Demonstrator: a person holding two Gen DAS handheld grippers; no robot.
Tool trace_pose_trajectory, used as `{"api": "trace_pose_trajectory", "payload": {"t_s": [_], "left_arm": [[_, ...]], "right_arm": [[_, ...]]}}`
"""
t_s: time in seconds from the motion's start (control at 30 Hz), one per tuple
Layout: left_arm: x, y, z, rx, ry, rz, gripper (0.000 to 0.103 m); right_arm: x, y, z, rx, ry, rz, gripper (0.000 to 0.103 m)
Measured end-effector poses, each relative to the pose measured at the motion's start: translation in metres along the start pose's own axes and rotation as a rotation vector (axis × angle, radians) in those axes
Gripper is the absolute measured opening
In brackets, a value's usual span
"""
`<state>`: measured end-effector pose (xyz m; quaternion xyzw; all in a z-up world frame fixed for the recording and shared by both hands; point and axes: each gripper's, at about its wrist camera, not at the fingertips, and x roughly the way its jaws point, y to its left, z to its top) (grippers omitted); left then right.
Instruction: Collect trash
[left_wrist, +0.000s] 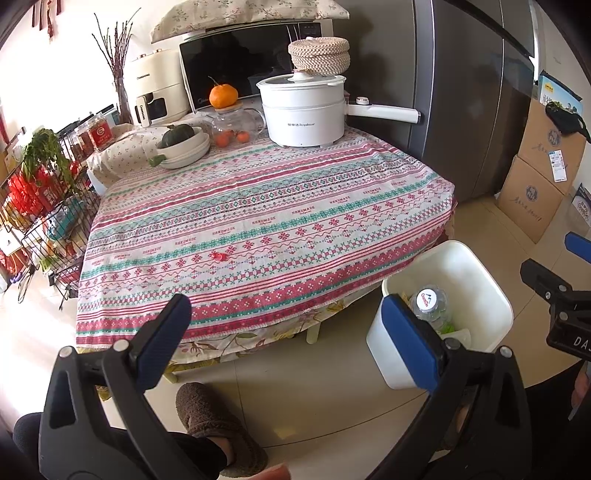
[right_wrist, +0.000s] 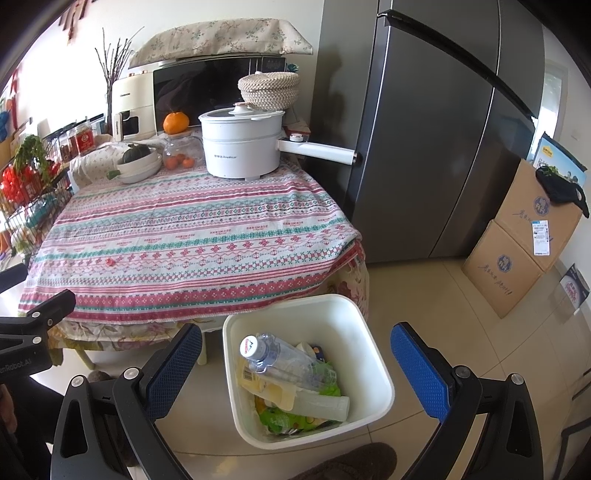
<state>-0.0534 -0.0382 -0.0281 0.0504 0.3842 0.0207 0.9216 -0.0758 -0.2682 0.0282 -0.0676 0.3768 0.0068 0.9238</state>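
A white trash bin (right_wrist: 373, 354) stands on the floor beside the table's near right corner; it also shows in the left wrist view (left_wrist: 476, 273). Inside lie a clear plastic bottle (right_wrist: 280, 360) with a white cap, a pale second bottle (right_wrist: 325, 406), green wrappers and yellow packaging. The bottle's cap shows in the left wrist view (left_wrist: 426, 300). A small red scrap (left_wrist: 218, 256) lies on the patterned tablecloth (left_wrist: 258, 221), also seen in the right wrist view (right_wrist: 109, 261). My left gripper (left_wrist: 286, 332) is open and empty above the table's front edge. My right gripper (right_wrist: 297, 373) is open and empty over the bin.
At the table's back stand a white electric pot (left_wrist: 304, 110), a glass teapot with an orange on top (left_wrist: 236, 123), bowls with a squash (left_wrist: 183, 146), a microwave and an air fryer. A wire rack (left_wrist: 44, 206) stands left. A dark fridge (right_wrist: 424, 147) and cardboard boxes (right_wrist: 517, 251) stand right.
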Motion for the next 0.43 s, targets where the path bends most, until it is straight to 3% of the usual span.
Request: {"api": "trace_pose_trajectory", "payload": {"t_s": [0.43], "left_arm": [[-0.0026, 0.0053, 0.0017, -0.027, -0.005, -0.011, 0.102]], "right_arm": [[-0.0029, 0.004, 0.0049, -0.001, -0.023, 0.004, 0.103]]}}
